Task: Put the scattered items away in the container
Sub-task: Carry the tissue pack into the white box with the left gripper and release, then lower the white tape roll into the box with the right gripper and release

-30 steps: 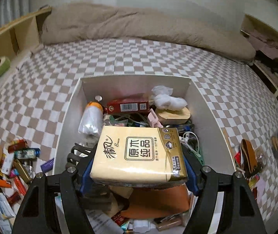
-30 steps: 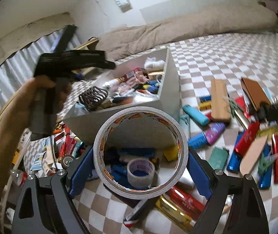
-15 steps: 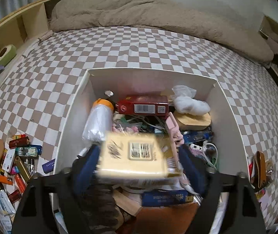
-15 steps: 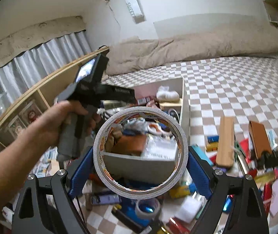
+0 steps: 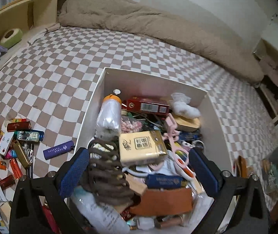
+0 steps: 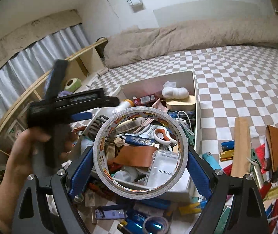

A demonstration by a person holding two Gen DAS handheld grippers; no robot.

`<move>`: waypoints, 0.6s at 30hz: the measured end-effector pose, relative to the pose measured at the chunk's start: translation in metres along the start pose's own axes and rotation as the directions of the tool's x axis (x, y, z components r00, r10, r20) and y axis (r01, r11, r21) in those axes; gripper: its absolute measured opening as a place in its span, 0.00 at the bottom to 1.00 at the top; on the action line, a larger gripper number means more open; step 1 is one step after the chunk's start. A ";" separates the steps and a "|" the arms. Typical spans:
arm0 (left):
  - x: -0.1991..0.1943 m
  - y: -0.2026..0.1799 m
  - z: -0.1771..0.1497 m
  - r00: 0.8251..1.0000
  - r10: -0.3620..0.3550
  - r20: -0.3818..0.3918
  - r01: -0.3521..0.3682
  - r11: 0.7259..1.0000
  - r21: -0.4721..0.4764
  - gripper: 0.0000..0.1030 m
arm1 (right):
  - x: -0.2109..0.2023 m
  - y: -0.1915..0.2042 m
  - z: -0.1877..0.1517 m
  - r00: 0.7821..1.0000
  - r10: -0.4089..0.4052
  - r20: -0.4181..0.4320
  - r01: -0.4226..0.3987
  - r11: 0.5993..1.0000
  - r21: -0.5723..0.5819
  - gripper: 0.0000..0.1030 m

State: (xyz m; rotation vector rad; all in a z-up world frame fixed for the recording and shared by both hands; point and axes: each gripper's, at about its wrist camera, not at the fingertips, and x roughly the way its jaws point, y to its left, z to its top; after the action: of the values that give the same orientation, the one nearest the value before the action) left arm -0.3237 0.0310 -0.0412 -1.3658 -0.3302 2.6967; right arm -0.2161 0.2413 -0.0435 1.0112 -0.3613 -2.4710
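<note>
Your right gripper [image 6: 140,156] clamps the tape roll [image 6: 140,152] upright; the box [image 6: 194,89] lies just ahead and below. Your left gripper [image 5: 139,167] hangs wide, empty.

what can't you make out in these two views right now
- Left wrist view: the bottom of the white box is buried under clutter; print on the tissue pack is too blurred to read.
- Right wrist view: the tape roll covers part of the box contents and near wall.
- Right wrist view: the left gripper is motion-blurred, its fingertips hidden.
</note>
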 end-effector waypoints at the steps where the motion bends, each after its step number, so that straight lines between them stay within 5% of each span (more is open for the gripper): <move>1: -0.006 0.000 -0.003 1.000 -0.007 0.016 0.007 1.000 0.010 1.00 | 0.004 -0.001 0.002 1.000 0.001 -0.011 -0.001 1.000 0.006 0.88; 10: -0.048 0.000 -0.031 0.987 -0.021 0.162 0.010 0.997 0.072 1.00 | 0.039 0.005 0.018 0.989 -0.048 -0.142 0.044 0.999 -0.029 0.88; 18: -0.064 0.005 -0.046 0.974 -0.058 0.220 0.040 0.995 0.087 1.00 | 0.066 0.006 0.015 0.949 -0.159 -0.273 0.141 0.986 -0.084 0.88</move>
State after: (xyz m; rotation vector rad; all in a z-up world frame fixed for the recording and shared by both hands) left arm -0.2487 0.0207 -0.0181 -1.0220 -0.2638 2.7921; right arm -0.2665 0.2042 -0.0702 1.3834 -0.1180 -2.4057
